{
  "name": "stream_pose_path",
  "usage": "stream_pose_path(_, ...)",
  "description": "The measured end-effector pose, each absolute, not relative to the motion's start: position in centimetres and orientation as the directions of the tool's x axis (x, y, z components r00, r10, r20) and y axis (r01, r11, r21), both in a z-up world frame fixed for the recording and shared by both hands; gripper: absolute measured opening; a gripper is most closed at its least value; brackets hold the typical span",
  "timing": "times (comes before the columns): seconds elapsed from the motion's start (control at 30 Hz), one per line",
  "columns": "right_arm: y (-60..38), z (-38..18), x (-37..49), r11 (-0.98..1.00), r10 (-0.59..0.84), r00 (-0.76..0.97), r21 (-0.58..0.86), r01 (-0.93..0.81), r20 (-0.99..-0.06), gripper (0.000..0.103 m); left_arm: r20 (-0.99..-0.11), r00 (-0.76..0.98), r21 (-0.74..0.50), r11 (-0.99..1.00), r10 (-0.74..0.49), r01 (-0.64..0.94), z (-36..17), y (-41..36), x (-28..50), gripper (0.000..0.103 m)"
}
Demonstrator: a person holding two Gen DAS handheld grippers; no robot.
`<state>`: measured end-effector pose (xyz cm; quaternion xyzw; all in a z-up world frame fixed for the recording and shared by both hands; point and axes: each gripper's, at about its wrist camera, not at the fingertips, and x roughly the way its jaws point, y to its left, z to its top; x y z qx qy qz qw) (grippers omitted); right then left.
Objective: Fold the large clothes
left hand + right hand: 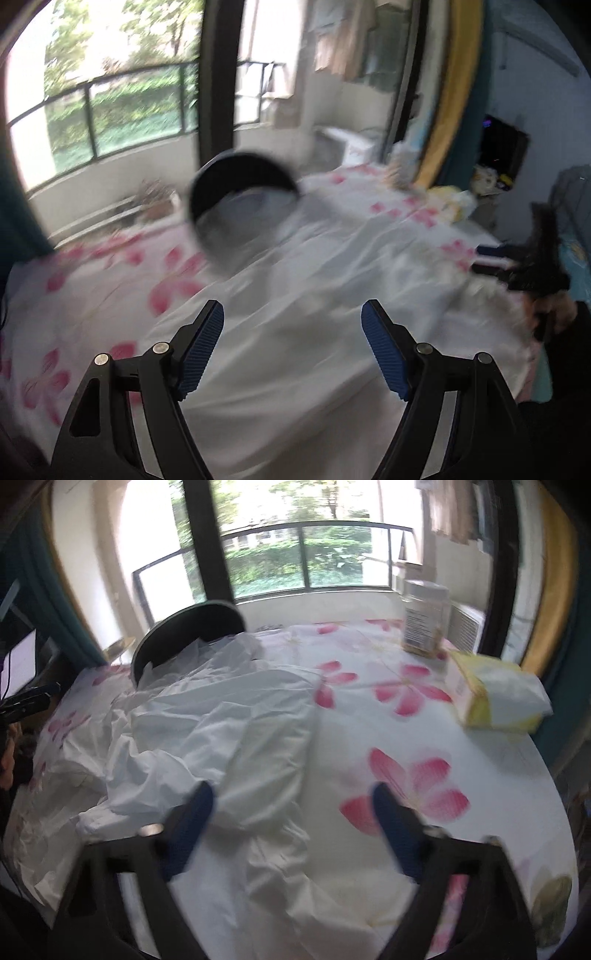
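Observation:
A large white garment (221,720) lies crumpled on a round table covered with a white cloth with pink flowers (410,775). In the left wrist view the garment (295,295) spreads flat below and ahead of my left gripper (292,314), which is open and empty above it. My right gripper (291,801) is open and empty, hovering over the garment's near right edge. The right gripper also shows at the far right of the left wrist view (532,273). Both views are motion-blurred.
A dark chair back (188,627) stands at the table's far side, the garment's far end against it. A clear jar with a white lid (424,620) and a yellow tissue box (495,694) sit at the back right. Balcony windows lie beyond.

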<state>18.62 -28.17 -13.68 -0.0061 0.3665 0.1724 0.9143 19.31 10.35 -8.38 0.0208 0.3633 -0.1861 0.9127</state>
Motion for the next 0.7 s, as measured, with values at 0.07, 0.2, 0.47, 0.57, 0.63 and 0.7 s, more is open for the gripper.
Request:
stream_pose_path(0.07,-27.0,-14.0,19.3,0.931,0.320,0.652,0.102,-0.350,-0.687,0.055,-0.703,0.653,-0.087,0.945,-0.282,0.315,-9.7,11.9,20.1,0.080)
stream_pose_path(0.2,-24.9,-15.0,20.3,0.913,0.326,0.619,0.069,-0.401,-0.714,0.052,-0.744,0.633,-0.048,0.963,-0.211,0.265,-12.0,13.7,21.5,0.080)
stream_pose_path(0.47,-20.8,-14.7,19.3,0.812,0.418,0.539,0.036,-0.582,-0.731,0.044,-0.775,0.596,-0.032,0.955,-0.210,0.295,-14.4,13.8,22.8,0.059)
stream_pose_path(0.57,-19.2,-15.6,19.1,0.790,0.417,0.516,0.018,-0.613,-0.748,0.035,-0.782,0.572,-0.072,0.947,-0.249,0.313,-15.1,13.8,23.0,0.050)
stream_pose_path(0.63,-18.4,-16.3,19.1,0.793,0.397,0.519,-0.001,-0.609,-0.757,0.018,-0.797,0.552,-0.062,0.942,-0.246,0.331,-15.8,13.3,23.0,0.031)
stream_pose_path(0.7,-18.3,-16.5,19.3,0.807,0.391,0.535,-0.001,-0.591,-0.749,0.005,-0.798,0.559,-0.037,0.944,-0.226,0.329,-16.2,13.4,22.8,0.008)
